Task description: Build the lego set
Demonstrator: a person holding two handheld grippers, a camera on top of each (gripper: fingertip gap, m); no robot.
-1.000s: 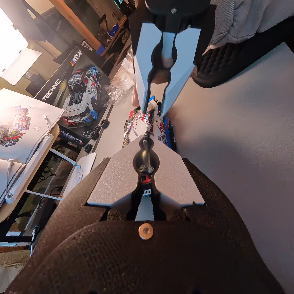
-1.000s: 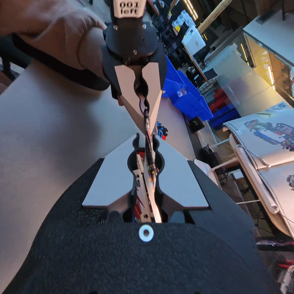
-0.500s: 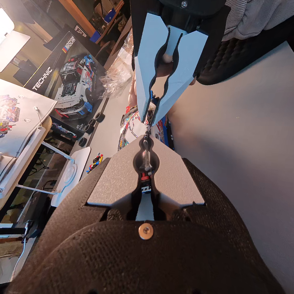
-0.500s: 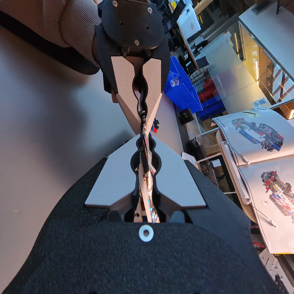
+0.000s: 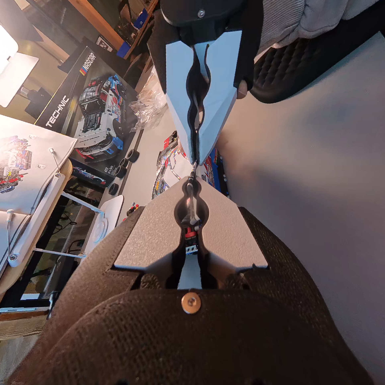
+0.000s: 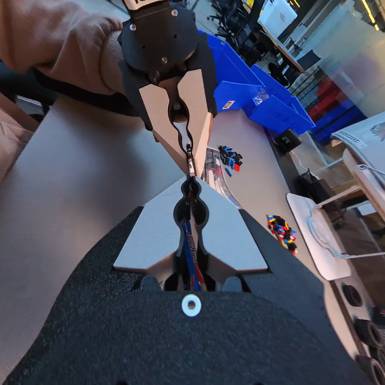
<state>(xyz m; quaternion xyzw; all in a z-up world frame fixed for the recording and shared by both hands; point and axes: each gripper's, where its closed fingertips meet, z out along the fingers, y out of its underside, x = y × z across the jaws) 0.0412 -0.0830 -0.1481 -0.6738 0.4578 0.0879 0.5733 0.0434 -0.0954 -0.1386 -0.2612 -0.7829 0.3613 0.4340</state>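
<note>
My left gripper (image 5: pixel 192 180) and right gripper (image 6: pixel 190 178) meet tip to tip above the grey table (image 5: pixel 302 187). Both are shut on the same thin narrow strip (image 5: pixel 193 174), black and white, seemingly a sticker. In the right wrist view the strip (image 6: pixel 190 160) runs between the left gripper's fingers (image 6: pixel 164 129). In the left wrist view the right gripper (image 5: pixel 195 163) comes down from above. A colourful sticker sheet (image 5: pixel 166 175) lies flat on the table beneath them; it also shows in the right wrist view (image 6: pixel 216 177). A red and white lego part (image 5: pixel 190 235) shows through the left gripper's gap.
The lego set box (image 5: pixel 93 116), several black tyres (image 5: pixel 125 164) and a crumpled plastic bag (image 5: pixel 150 110) are at the left. An instruction booklet (image 5: pixel 27 162) rests on a stand. Two piles of small parts (image 6: pixel 230 156) (image 6: pixel 281 233), a white stand base (image 6: pixel 316 235) and blue bins (image 6: pixel 260 100) are on the right. Left and right tips are no more than a few centimetres apart.
Both grippers stay pinched on the strip and have swung together, so the views turned. The right gripper's jaws look closer together, and the parts piles have come into the right view.
</note>
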